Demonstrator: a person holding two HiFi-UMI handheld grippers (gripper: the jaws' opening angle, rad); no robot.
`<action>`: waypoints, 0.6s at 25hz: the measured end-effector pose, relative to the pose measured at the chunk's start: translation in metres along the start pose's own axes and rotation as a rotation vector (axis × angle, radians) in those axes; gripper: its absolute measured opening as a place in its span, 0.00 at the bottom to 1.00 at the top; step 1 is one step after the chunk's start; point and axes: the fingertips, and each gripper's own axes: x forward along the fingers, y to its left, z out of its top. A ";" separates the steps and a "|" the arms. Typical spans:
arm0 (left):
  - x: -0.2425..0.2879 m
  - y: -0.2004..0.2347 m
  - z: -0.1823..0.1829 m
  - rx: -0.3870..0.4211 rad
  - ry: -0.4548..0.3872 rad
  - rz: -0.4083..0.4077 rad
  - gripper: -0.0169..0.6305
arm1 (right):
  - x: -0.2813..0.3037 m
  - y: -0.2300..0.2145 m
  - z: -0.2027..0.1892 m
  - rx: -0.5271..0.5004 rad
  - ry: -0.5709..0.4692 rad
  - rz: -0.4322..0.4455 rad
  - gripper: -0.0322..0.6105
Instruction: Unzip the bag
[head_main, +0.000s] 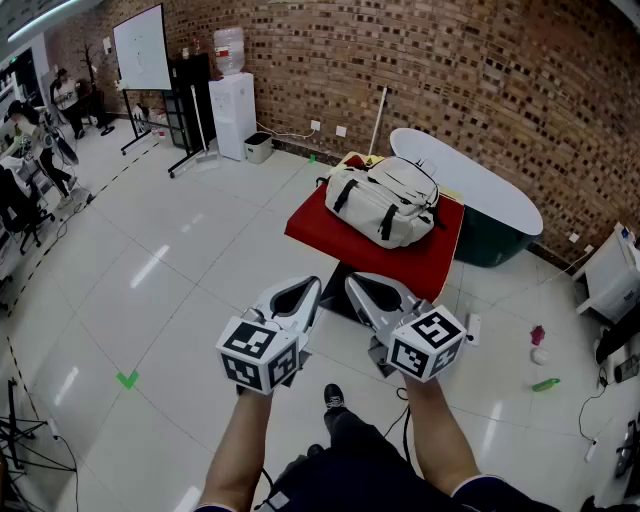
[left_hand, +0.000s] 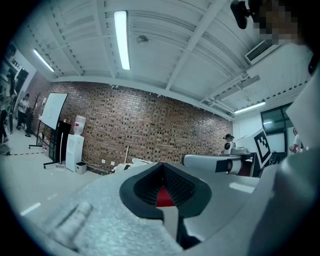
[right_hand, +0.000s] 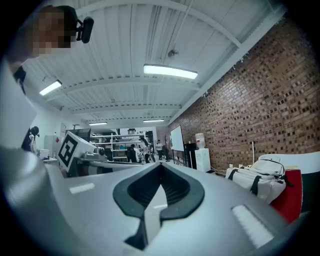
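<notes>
Status: left gripper and right gripper are both fully closed, jaws pressed together, nothing held in either (confirmed in both gripper views). They are held side by side, tips pointed fwd.

The bag is a white backpack w/ black straps, laid flat on the red table. It sits well ahead of both sets of jaws, a bit toward the right gripper's side. No contact w/ either gripper. The zip is judged not yet touched; the pull tab is too small to be made out from here.

Step in hand, as judged: approach. To be done well:
- jaws to be opened before arrival, not at the bag
- pull tab to be located first once close, gripper views to be used for that
- fabric beside the zip start to be pinched by one gripper as an anchor, pull tab to be taken by the other
- pull tab to be drawn along the zip line, low and parallel to the track, not lifted, else the soft bag gets dragged across the table
- corners to be taken slowly, teeth prob. bind there
</notes>
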 end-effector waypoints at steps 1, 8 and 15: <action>0.008 0.008 0.000 0.002 0.002 0.001 0.03 | 0.007 -0.009 -0.001 0.003 0.000 -0.001 0.05; 0.085 0.076 -0.001 0.039 0.046 0.018 0.03 | 0.069 -0.091 -0.001 0.035 -0.021 -0.006 0.05; 0.162 0.144 0.020 0.051 0.096 0.019 0.03 | 0.142 -0.164 0.013 0.073 0.004 0.003 0.05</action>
